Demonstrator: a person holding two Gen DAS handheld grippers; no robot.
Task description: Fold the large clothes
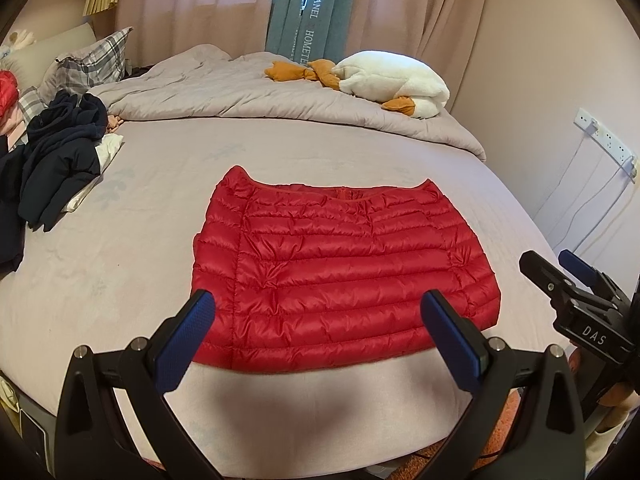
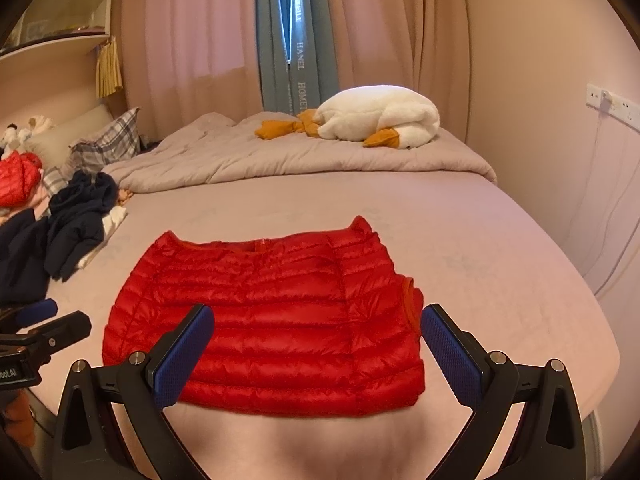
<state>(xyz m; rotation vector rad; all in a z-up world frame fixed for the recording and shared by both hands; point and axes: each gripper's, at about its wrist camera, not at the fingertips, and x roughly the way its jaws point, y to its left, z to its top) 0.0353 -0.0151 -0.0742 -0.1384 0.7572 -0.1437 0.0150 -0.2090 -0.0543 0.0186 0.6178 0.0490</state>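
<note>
Two grippers hover at the near bed edge, fingers spread wide and empty: left gripper (image 1: pixel 318 320), right gripper (image 2: pixel 316 334). In the left view the right gripper's body, lettered "DAS", sits at the right margin. One red quilted jacket (image 1: pixel 340 276), folded into a compact rectangle, lies flat at centre frame on the pale lilac sheet (image 1: pixel 120 260). One heap of dark navy clothes (image 1: pixel 52 176) occupies the left edge. Farther back lie one rumpled grey duvet (image 1: pixel 240 92) and one white plush goose (image 1: pixel 396 80). One blue curtain (image 1: pixel 308 12), top centre, reads "HANEL".
</note>
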